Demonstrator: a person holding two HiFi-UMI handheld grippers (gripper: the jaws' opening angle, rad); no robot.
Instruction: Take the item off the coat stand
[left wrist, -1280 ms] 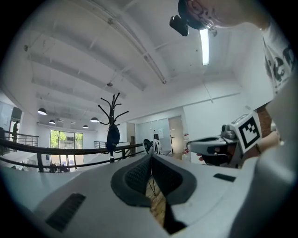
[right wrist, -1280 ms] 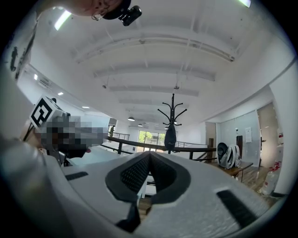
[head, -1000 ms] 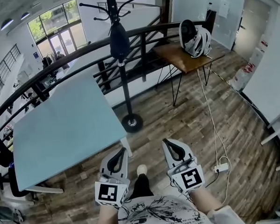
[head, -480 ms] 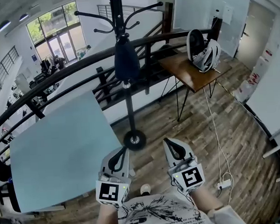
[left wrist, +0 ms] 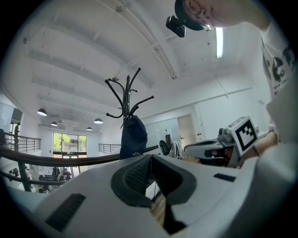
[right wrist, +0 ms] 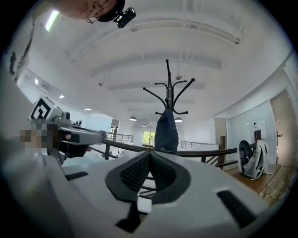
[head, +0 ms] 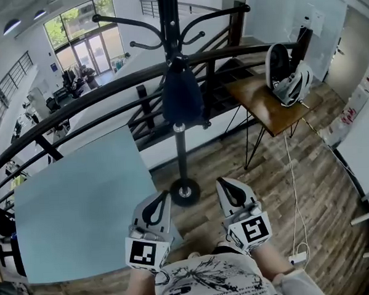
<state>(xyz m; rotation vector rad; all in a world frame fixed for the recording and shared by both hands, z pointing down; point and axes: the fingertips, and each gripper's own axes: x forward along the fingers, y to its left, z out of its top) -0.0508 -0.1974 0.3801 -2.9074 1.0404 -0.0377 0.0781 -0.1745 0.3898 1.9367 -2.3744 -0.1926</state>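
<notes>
Ahead, dark bag (head: 182,96) hangs on coat stand (head: 181,151) beside table (head: 76,205); left tongs (head: 164,195), right tongs (head: 220,182) closed, empty.

1. A dark blue bag (head: 182,99) hung from the stand's upper hooks, drooping straight down against the pole.
2. The black coat stand (head: 182,156) stood upright on its round base, curved hooks spread above.

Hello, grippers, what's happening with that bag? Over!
Left gripper and right gripper: jaws shut, empty. Dark bag hangs on coat stand, untouched. Nothing between grippers and bag.
</notes>
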